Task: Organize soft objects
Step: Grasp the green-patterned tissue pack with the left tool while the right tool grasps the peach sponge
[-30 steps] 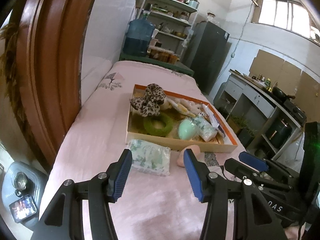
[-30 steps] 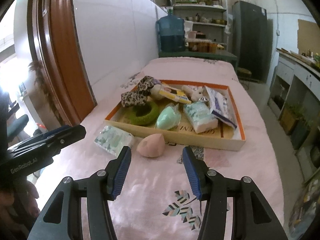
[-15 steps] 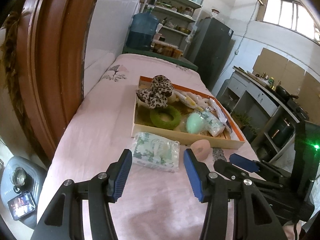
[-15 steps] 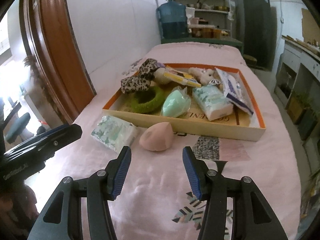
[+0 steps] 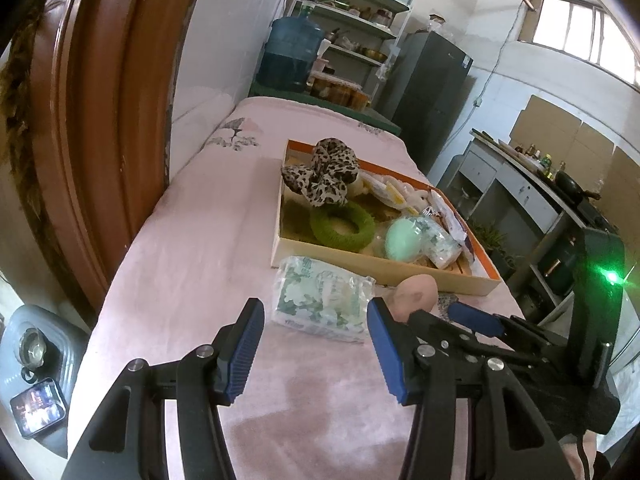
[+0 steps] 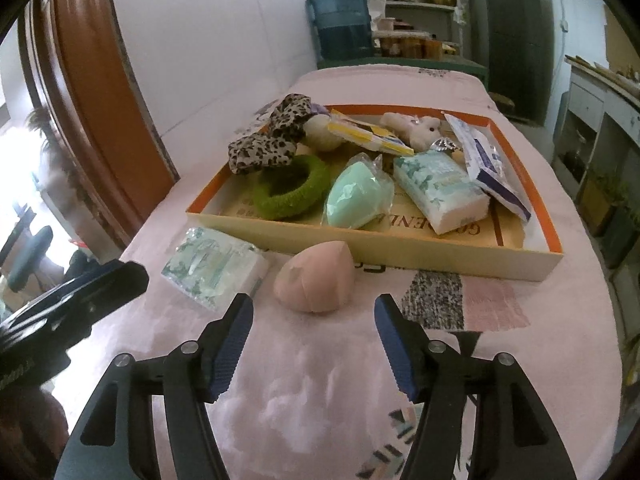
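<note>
A pink-covered bed [image 6: 540, 208] carries a shallow cardboard tray [image 6: 440, 258] already holding several soft things: a leopard-print bow [image 6: 268, 140], a green ring [image 6: 292, 192], a mint sponge in wrap [image 6: 356, 196], a tissue pack and a small plush toy. Two things lie outside it on the cover, just beside its near wall: a floral tissue packet [image 5: 324, 300] and a pink egg-shaped sponge [image 6: 314, 282], close to each other but apart.

The step in hand looks like the approach to these last two strays. The left gripper [image 5: 316, 348] hangs with its jaws wide apart and empty, lined up on the tissue packet, which sits just ahead of the tips. The right gripper [image 6: 314, 344] points at the pink sponge; its jaws have just been opening and stand apart with nothing between them, the sponge just ahead of them.

The next move probably calls for each gripper to reach further until the jaws straddle its target, then close gently, since both things will squash. After that comes a lift over the tray wall into a free spot, likely the bare near-right corner.
</note>
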Demonstrator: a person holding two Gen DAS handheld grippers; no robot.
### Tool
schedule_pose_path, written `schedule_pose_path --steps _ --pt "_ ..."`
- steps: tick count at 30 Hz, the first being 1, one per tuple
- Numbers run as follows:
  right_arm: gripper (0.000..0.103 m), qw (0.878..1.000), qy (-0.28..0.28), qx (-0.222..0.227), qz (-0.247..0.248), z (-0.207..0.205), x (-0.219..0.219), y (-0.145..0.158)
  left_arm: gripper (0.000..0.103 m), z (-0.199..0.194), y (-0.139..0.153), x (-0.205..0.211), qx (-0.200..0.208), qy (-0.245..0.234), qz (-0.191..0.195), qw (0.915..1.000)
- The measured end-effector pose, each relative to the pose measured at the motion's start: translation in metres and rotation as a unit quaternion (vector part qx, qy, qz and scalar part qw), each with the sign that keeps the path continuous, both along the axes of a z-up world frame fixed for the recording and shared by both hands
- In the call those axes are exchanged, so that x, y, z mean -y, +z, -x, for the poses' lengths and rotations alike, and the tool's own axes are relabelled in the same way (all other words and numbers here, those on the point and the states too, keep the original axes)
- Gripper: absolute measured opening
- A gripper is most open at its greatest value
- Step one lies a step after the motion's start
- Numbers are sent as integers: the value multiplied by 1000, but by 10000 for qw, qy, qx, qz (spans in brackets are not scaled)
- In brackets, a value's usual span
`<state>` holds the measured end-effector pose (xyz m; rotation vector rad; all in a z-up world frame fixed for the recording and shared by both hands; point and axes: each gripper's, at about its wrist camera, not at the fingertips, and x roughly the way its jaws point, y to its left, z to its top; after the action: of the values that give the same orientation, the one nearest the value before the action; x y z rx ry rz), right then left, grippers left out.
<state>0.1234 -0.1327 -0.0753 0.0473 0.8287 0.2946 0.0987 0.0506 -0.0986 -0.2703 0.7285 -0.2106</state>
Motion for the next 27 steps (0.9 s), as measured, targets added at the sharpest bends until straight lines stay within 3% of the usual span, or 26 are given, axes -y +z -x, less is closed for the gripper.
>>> schedule_pose_path --steps 17,18,19,27 --pt "64 9998 -57 -163 68 -29 -9 -19 53 -15 -15 -1 -188 -14 32 9998" --pt "62 9998 -51 -168 51 -29 -9 -20 53 -16 -15 1 -200 -30 22 9998" --pt "51 9998 -42 -169 26 -30 -8 -20 53 -17 -16 3 -212 -57 5 9998" --pt "48 9998 40 -147 -84 -26 -5 -19 53 -27 -24 7 -384 -131 -32 9992"
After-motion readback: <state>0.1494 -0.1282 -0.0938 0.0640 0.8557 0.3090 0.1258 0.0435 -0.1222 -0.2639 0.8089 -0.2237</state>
